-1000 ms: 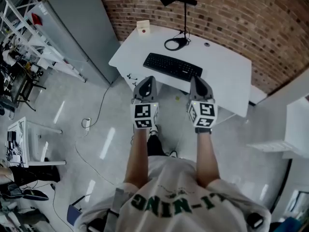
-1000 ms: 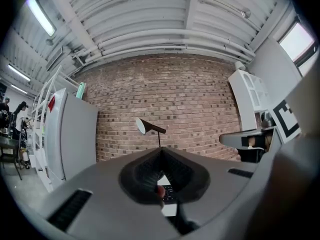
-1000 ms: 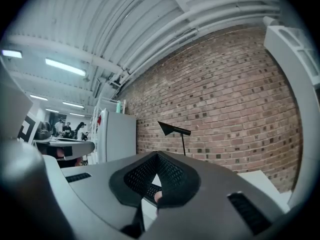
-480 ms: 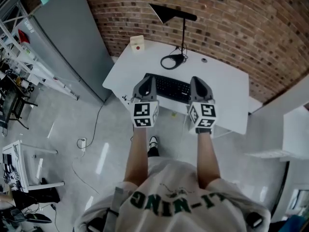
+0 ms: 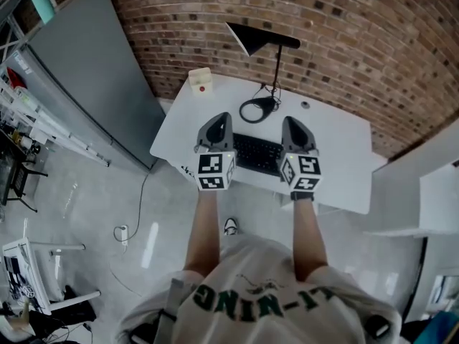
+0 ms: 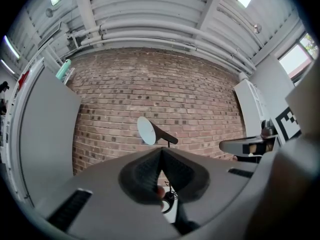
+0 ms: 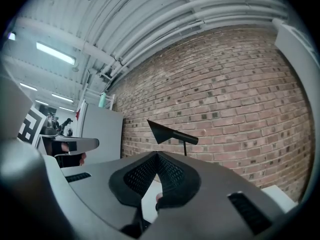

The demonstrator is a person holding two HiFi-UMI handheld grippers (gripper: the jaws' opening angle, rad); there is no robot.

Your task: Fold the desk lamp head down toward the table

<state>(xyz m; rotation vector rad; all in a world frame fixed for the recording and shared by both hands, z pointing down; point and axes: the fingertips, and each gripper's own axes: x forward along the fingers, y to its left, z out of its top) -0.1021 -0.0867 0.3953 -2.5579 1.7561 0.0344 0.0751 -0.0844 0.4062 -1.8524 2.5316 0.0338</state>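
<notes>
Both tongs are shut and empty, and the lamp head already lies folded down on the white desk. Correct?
No. The head view shows the lamp head raised on its upright stem, above the white desk. Left tongs and right tongs are indeed shut and empty.

Left arm point(image 5: 204, 235) and right arm point(image 5: 305, 235) stretch forward side by side; left gripper point(image 5: 219, 120) and right gripper point(image 5: 293, 122) point level, jaws pressed together, empty.

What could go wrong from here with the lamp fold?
1. Left claw and right claw are both shut; unopened, they'd shove the lamp head, not grip it.
2. The thin pole could tip under a push.
3. The keyboard lies near the claws; a low reach may hit it.
</notes>
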